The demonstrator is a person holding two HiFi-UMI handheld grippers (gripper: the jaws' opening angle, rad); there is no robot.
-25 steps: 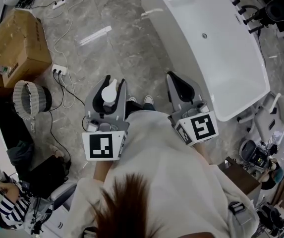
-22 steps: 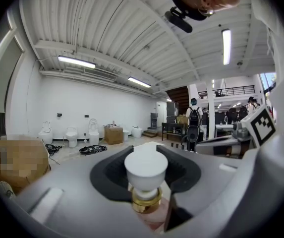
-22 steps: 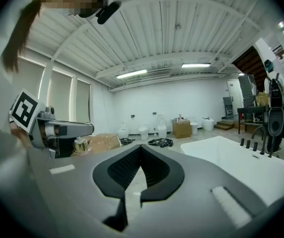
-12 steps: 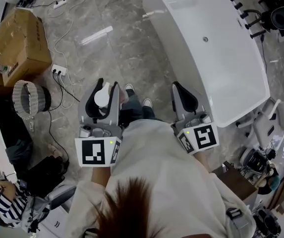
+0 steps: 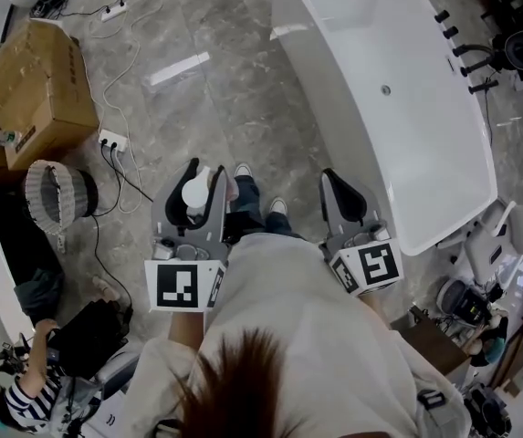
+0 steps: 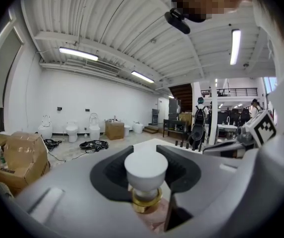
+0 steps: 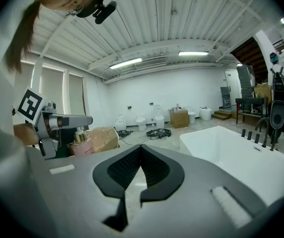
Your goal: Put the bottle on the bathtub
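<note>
your left gripper (image 5: 203,172) is clamped on the pink white-capped bottle (image 5: 195,192), which stands upright, lower centre of head view. right gripper (image 5: 332,175) is pinched closed and empty. bathtub (image 5: 334,99) lies up-right of the bottle, past the nearer right gripper.

The head view is taken from above the person's head and aimed steeply down at the grey marbled floor (image 5: 234,80). The left gripper (image 5: 202,173) and the right gripper (image 5: 339,182) are seen near the lens from above.

The left gripper view is taken from just behind its jaws, almost level. The pink bottle with a white cap (image 6: 145,170) is close before the lens and the far white wall (image 6: 82,108) lies beyond.

The right gripper view is set likewise.

The brown cardboard box (image 5: 37,85) is shared by all three views. The white oval bathtub (image 5: 407,144) is shared by the head view and the right gripper view.
</note>
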